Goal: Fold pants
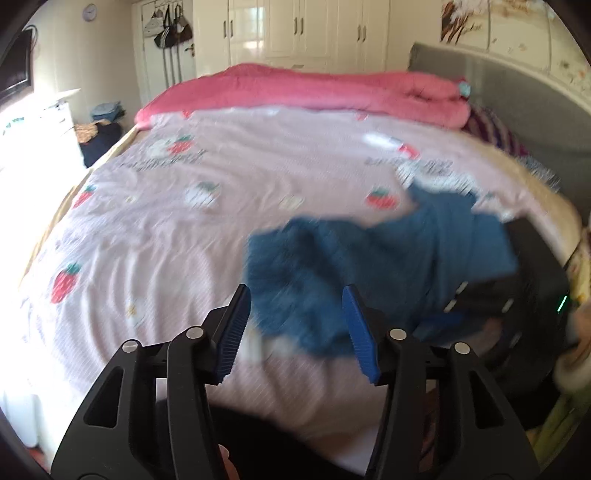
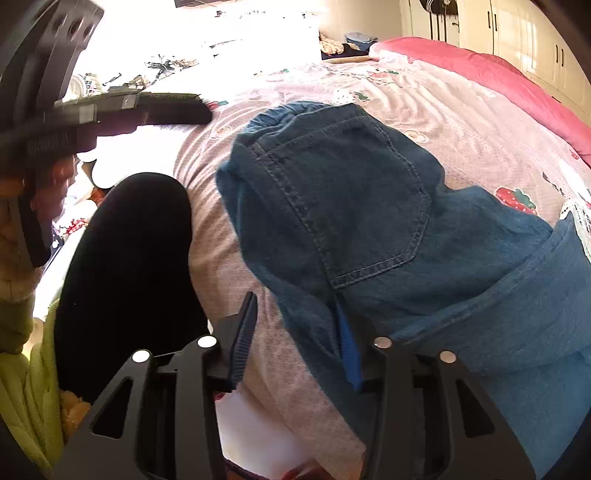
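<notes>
Right wrist view, stitched denim pants (image 2: 369, 221), ribbed blue tongs (image 2: 295, 332) parted

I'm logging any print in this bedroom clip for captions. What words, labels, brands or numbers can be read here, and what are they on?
No text can be read in either view.
Bedsheet: dark lettering beside the strawberry prints, too blurred to read.
Wall clock: too small to make out any numerals.
Denim pants: stitched back pocket shows, no label or brand visible.
Left gripper and right gripper: no markings visible.
</notes>
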`<state>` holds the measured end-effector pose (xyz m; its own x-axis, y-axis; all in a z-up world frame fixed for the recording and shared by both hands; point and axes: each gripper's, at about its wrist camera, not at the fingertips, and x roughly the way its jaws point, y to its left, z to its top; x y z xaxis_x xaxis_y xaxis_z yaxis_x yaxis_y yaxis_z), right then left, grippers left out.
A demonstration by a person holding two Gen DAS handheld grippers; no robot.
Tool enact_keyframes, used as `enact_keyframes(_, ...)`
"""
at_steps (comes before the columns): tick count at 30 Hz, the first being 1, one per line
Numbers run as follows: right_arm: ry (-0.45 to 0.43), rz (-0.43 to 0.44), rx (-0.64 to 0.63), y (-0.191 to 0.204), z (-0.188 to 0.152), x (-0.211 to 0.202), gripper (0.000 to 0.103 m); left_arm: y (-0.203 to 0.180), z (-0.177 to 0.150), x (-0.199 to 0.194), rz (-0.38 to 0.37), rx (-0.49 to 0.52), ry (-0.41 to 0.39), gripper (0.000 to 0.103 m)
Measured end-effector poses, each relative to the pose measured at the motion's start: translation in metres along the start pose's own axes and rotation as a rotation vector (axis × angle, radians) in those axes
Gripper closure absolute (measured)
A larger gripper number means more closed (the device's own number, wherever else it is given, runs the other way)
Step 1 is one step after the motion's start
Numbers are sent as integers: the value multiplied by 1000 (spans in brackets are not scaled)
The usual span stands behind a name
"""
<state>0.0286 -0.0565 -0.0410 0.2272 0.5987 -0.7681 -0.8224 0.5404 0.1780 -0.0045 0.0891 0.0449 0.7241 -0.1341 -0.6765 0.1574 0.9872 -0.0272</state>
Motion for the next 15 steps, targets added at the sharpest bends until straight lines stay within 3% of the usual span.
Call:
enact_keyframes(3,-31,28,34,-7,0,-19,59,-22,17,12,-42,51,-17,53)
enact_keyframes(5,-57,16,49,-11,-3,-35,59,-37,23,34,-31,72,29,54)
enact_keyframes(10,-156,-104,130,-43,-12,-83,54,-56,19,73,-33,93,109,56)
enact_keyframes(15,-160,-247,255,-91,-16,-88,54,-63,8,90,-22,109,153,56)
